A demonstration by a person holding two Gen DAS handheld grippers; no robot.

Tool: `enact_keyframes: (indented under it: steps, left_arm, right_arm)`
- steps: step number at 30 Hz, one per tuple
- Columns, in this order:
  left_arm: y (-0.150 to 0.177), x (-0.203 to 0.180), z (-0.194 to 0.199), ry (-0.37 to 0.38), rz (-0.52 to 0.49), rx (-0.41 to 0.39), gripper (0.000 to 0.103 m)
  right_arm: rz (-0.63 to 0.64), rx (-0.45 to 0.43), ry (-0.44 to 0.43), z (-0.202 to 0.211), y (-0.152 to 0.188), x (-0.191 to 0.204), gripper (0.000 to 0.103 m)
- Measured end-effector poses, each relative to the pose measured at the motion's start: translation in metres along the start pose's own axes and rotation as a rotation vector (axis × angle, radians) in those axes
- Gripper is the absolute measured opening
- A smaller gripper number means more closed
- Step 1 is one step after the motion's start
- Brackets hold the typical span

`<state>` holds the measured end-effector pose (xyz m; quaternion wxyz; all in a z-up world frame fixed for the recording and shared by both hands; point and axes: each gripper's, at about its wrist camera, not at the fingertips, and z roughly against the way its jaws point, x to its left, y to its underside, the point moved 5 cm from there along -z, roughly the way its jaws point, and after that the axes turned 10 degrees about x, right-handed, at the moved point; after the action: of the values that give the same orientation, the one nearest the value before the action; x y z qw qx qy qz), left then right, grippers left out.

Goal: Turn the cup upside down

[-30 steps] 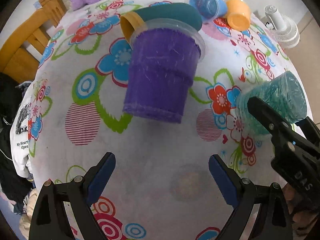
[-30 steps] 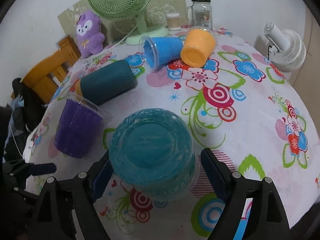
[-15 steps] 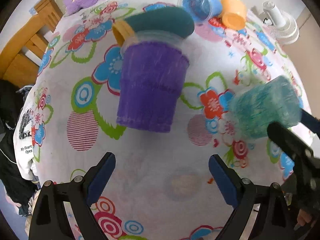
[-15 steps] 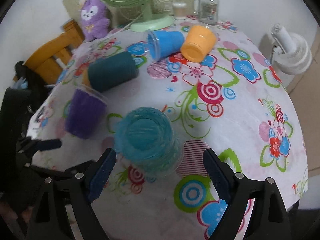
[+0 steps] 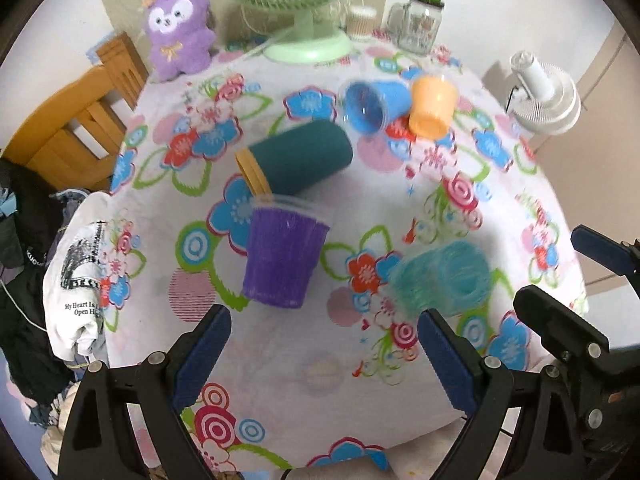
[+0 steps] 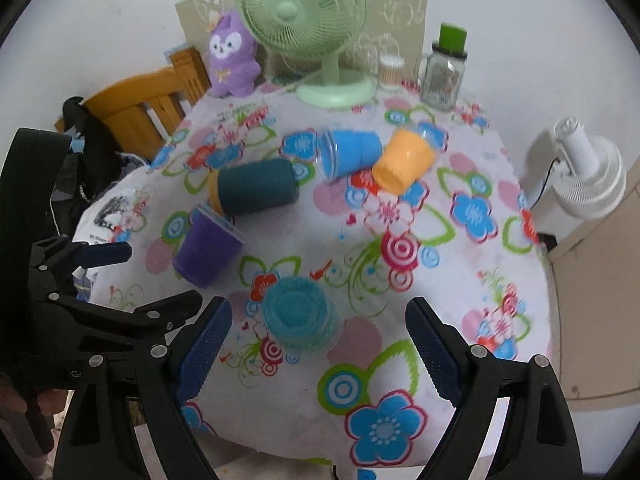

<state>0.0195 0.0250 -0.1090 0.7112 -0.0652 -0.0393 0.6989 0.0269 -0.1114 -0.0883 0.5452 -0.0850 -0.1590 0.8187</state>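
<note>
A teal cup (image 6: 298, 318) stands upside down on the flowered tablecloth (image 6: 400, 360), also seen in the left wrist view (image 5: 444, 278). My right gripper (image 6: 318, 354) is open and empty, drawn back from it. A purple cup (image 5: 282, 254) stands upside down at mid-table, also in the right wrist view (image 6: 208, 250). My left gripper (image 5: 324, 360) is open and empty, in front of the purple cup. A dark teal cup (image 5: 296, 160) and a blue cup (image 5: 376, 106) lie on their sides. An orange cup (image 5: 432, 106) stands upside down.
A green fan (image 6: 316, 20), a purple plush toy (image 6: 232, 56), a glass jar (image 6: 444, 68) and a small container (image 6: 390, 68) stand at the table's far edge. A wooden chair (image 6: 136, 108) is at the left, a white fan (image 6: 588, 180) at the right.
My right gripper has let go of the teal cup and pulled back and up. My left gripper has also pulled back from the purple cup. Both cups stay upside down.
</note>
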Motion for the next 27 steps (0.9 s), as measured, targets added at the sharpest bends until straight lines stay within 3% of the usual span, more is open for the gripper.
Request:
enact_keyframes:
  steps: [3,9,19,27]
  left_arm:
    - [0.000,-0.004,0.018,-0.018,0.021,-0.014,0.097]
    - [0.001,-0.008,0.065,-0.050,0.048,-0.125,0.100]
    - [0.000,-0.018,0.115,-0.034,0.109,-0.276,0.103]
    - [0.000,-0.020,0.140,-0.001,0.162,-0.332,0.103]
  right_arm:
    - [0.015,-0.032,0.014,0.019,-0.005,-0.002,0.090]
    - [-0.006,-0.023,0.023,0.048,-0.011,-0.013,0.091]
    - [-0.050,-0.123,0.013,0.092,-0.016,-0.029,0.091]
    - [-0.044,-0.189,0.033,0.113,-0.020,-0.034,0.091]
